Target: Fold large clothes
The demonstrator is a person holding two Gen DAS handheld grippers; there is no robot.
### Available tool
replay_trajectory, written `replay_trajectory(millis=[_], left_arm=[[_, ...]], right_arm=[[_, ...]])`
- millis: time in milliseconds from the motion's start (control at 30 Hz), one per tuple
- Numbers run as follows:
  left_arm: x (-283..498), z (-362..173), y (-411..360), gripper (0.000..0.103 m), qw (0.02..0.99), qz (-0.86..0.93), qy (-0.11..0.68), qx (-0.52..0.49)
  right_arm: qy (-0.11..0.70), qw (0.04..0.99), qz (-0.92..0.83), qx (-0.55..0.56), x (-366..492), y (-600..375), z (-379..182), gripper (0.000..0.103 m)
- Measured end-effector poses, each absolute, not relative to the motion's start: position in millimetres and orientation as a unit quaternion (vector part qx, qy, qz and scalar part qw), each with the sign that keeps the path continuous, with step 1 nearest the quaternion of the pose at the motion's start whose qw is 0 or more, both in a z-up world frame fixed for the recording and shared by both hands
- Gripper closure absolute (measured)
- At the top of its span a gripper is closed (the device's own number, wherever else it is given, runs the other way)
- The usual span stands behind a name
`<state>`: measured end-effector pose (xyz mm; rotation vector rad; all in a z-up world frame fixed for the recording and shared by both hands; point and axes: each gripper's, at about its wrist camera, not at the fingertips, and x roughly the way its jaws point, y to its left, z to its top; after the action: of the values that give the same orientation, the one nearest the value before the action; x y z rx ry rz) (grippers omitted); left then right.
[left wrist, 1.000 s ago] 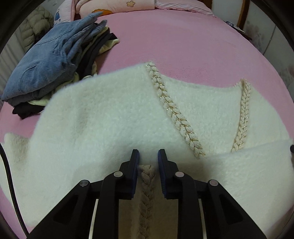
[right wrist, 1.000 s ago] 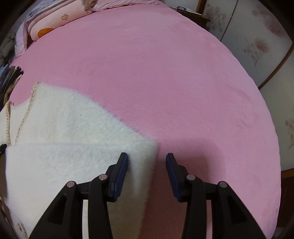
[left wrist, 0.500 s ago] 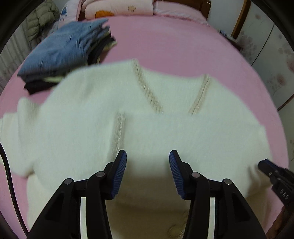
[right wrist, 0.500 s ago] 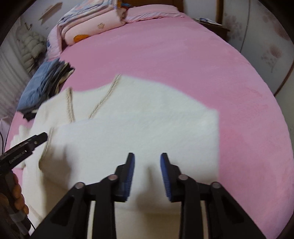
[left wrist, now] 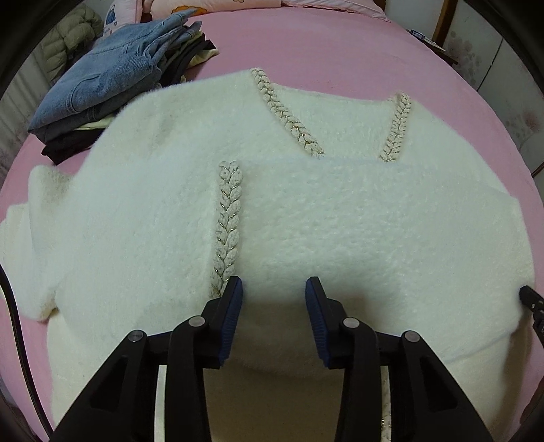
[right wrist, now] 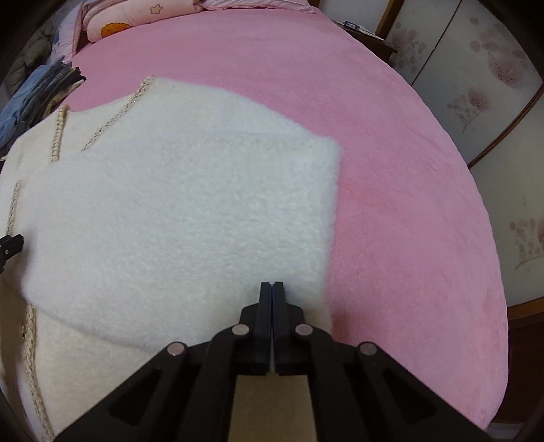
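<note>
Your left gripper [left wrist: 273, 289] hangs over the fluffy white cardigan [left wrist: 306, 210] with its blue-padded fingers [left wrist: 231, 309] spread and nothing between them but the pile below; they opened a moment ago and you cannot see from here whether the tips touch the fabric. The cardigan lies flat on the pink bedspread [left wrist: 306, 44], spreading out ahead of and to both sides of those fingers, with one sleeve folded across the body just ahead of the tips. A braided trim [left wrist: 227, 217] runs straight out from your left finger, and its near end is hidden behind that finger; the two neckline braids [left wrist: 289, 115] lie farther ahead and disappear under the folded sleeve's edge. The near hem is cut off behind the gripper's black arms. Your right gripper [right wrist: 273, 287] has just closed, and its fingers are pressed together with no cloth between them, poised above the near right corner of the folded sleeve [right wrist: 190, 210]; whether they rest on it is hard to tell. In the left wrist view only its dark tip shows at the far right edge, beside the sleeve end. A stack of folded clothes [left wrist: 112, 78], denim on top, sits well ahead and to the left of your left fingers, just beside the cardigan's shoulder; its lower layers are mostly hidden. Pillows [right wrist: 142, 17] at the far end are cropped by the lens rim.
</note>
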<state>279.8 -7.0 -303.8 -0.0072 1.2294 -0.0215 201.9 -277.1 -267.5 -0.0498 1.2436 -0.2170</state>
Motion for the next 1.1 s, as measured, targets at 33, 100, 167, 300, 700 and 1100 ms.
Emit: replay_trajectory(millis=[33, 100, 167, 300, 700, 1100], left_arm=[[283.9, -303.3, -5.4, 0.057, 0.814, -0.016, 0.581, -0.009], [286.9, -298.3, -5.1, 0.044, 0.806, -0.031, 0.59, -0.022], [286.0, -286.5, -5.9, 0.034, 0.805, -0.038, 0.592, -0.028], [276.9, -251.1, -6.2, 0.018, 0.814, -0.051, 0.577, -0.036], [240.9, -147.5, 1.3, 0.005, 0.828, -0.086, 0.547, -0.082], [193.2, -61.3, -4.9, 0.005, 0.857, -0.082, 0.505, -0.069]], right_arm=[[0.583, 0.806, -0.103, -0.016, 201.6, -277.4, -266.1, 0.103], [0.587, 0.802, -0.109, 0.003, 199.9, -276.9, -261.6, 0.103], [0.589, 0.8, -0.114, 0.018, 193.6, -282.7, -248.8, 0.103], [0.583, 0.805, -0.106, 0.043, 179.4, -283.1, -219.4, 0.1], [0.549, 0.829, -0.074, 0.074, 147.8, -257.7, -130.6, 0.1], [0.534, 0.84, -0.02, 0.092, 129.3, -241.5, -71.8, 0.1]])
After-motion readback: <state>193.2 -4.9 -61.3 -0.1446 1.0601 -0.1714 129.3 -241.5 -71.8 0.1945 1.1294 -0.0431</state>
